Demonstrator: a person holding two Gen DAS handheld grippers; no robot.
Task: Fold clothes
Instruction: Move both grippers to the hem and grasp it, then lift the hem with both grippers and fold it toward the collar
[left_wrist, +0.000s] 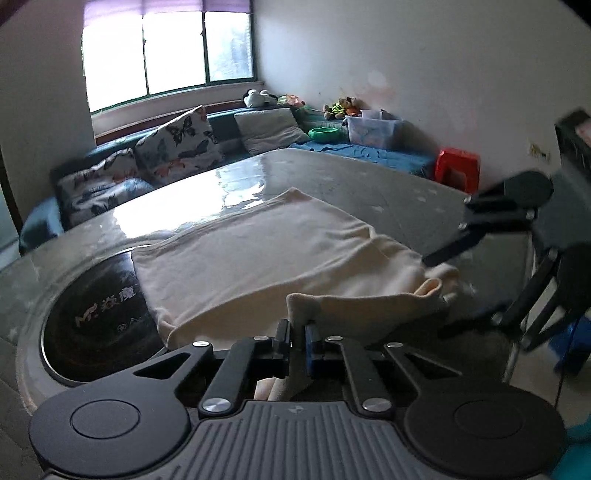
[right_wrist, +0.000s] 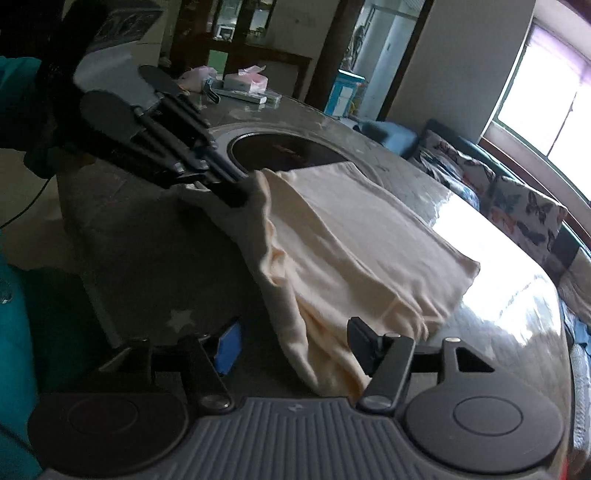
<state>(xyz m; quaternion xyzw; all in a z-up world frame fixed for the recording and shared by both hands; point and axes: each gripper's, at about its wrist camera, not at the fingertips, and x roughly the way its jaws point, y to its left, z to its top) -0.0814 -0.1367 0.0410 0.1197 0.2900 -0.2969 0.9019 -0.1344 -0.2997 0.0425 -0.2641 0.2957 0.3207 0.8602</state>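
Left gripper (left_wrist: 297, 332) jaws pinch the cream garment (left_wrist: 258, 251); right gripper (right_wrist: 295, 349) jaws gape wide.

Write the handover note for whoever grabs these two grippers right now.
Left gripper: shut on a pinch of the cream garment at its near edge.
Right gripper: open, cloth draped between its fingers, not clamped.
The garment lies partly folded on the glossy table, one end over the dark round cooktop.
Done: a first fold, it seems.
Left: close the right gripper on the cloth, finish folding, smooth flat.

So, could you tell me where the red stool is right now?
In the left wrist view, the red stool stands at right against the white wall, just beyond the table's far edge.
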